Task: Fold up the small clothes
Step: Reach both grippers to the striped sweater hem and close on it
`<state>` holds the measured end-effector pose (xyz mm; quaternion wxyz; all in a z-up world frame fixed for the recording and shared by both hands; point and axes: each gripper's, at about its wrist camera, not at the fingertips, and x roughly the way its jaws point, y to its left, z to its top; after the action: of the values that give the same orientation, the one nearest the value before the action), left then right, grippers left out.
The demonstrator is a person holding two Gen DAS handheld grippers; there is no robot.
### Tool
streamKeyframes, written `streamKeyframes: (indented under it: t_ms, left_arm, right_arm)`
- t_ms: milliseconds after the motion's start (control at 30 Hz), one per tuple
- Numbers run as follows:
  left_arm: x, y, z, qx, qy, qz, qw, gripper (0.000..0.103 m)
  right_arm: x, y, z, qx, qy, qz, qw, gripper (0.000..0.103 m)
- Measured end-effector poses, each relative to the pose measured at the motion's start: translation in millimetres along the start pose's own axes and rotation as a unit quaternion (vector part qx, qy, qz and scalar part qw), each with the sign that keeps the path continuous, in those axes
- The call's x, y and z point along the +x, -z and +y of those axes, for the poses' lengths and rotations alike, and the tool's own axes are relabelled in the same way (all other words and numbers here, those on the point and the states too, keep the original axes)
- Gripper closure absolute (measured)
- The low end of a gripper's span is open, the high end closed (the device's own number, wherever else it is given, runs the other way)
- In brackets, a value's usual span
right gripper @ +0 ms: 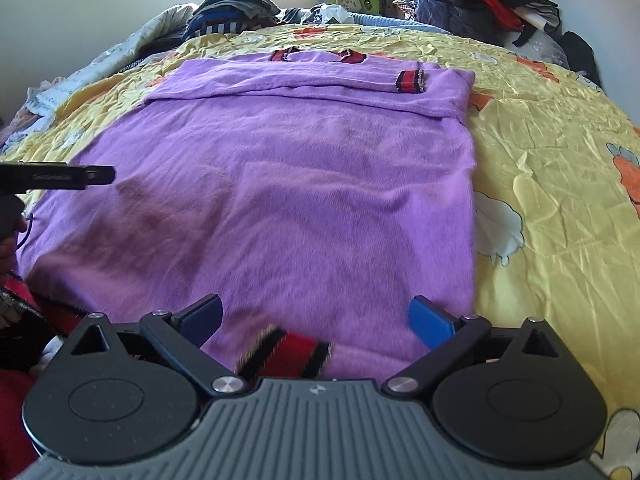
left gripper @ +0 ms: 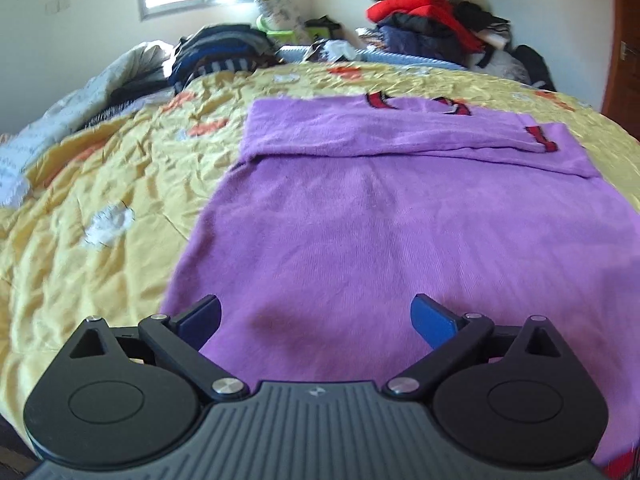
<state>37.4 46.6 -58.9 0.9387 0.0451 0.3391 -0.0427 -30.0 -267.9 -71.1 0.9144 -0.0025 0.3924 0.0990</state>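
Sleeves folded across sweater (right gripper: 280, 168); body fold still left. Left gripper (left gripper: 316, 316) and right gripper (right gripper: 316, 316) jaws released, hem beneath them.

A bed (right gripper: 540, 128) under a yellow quilt (left gripper: 100, 184) carries a flat purple sweater (right gripper: 280, 184)

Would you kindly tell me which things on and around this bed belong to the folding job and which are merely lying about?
For the job:
- purple sweater, sleeves folded across its chest
- left tongs, open
- right tongs, open

Lying about:
- yellow quilt
- red jacket pile
- dark striped clothes heap
- green stool
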Motion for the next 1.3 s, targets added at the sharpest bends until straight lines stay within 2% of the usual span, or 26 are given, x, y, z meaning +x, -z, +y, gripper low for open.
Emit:
streamKeyframes:
  t_ms: [200, 300, 400, 433, 500, 567, 700, 800, 900, 967, 1000, 1067, 1167, 1300]
  left_arm:
    - [-30, 5, 35, 0.02, 0.017, 0.001, 0.9997, 0.001]
    - [-36, 10, 59, 0.026, 0.013, 0.009, 0.9995, 0.001]
    - [-35, 14, 84, 0.014, 0.005, 0.029, 0.9995, 0.001]
    - [-35, 14, 93, 0.004, 0.006, 0.037, 0.9993, 0.001]
    - [-36, 12, 108, -0.018, 0.008, 0.05, 0.9985, 0.001]
    - [-39, 11, 119, -0.034, 0.01, 0.056, 0.9978, 0.001]
    - [-50, 13, 130, -0.022, 0.031, 0.051, 0.998, 0.001]
    - [-51, 18, 134, -0.007, 0.053, 0.059, 0.9968, 0.001]
    - [-49, 25, 139, -0.006, 0.086, 0.061, 0.9944, 0.001]
    - [-43, 30, 143, -0.019, 0.098, 0.066, 0.9929, 0.001]
    - [-40, 31, 147, -0.029, 0.107, 0.068, 0.9915, 0.001]
    - [-35, 33, 155, -0.046, 0.136, 0.068, 0.9873, 0.001]
    - [-22, 34, 167, -0.068, 0.173, 0.079, 0.9793, 0.001]
    - [-11, 35, 174, -0.079, 0.232, 0.084, 0.9659, 0.001]
  right_arm:
    - [-25, 7, -22, 0.054, -0.012, -0.021, 0.998, 0.004]
    - [-35, 7, -35, 0.083, -0.02, -0.033, 0.996, 0.004]
    - [-35, 3, -32, 0.069, -0.033, -0.033, 0.997, 0.004]
    - [-32, 1, -29, 0.061, -0.049, -0.03, 0.997, 0.004]
    - [-25, -4, -25, 0.042, -0.09, -0.013, 0.995, 0.004]
    - [-17, -4, -26, 0.033, -0.115, 0.048, 0.992, 0.005]
    - [-39, 13, -39, -0.009, -0.158, 0.117, 0.98, 0.007]
    - [-62, 22, -50, 0.0, -0.145, 0.112, 0.983, 0.007]
    - [-72, 28, -74, 0.079, -0.137, 0.068, 0.985, 0.007]
    - [-65, 35, -94, 0.153, -0.144, 0.041, 0.977, 0.01]
    - [-60, 39, -103, 0.187, -0.153, 0.036, 0.97, 0.015]
    - [-47, 46, -115, 0.227, -0.184, 0.026, 0.956, 0.018]
    - [-41, 49, -124, 0.248, -0.215, 0.005, 0.945, 0.019]
    - [-34, 55, -132, 0.255, -0.263, 0.003, 0.93, 0.02]
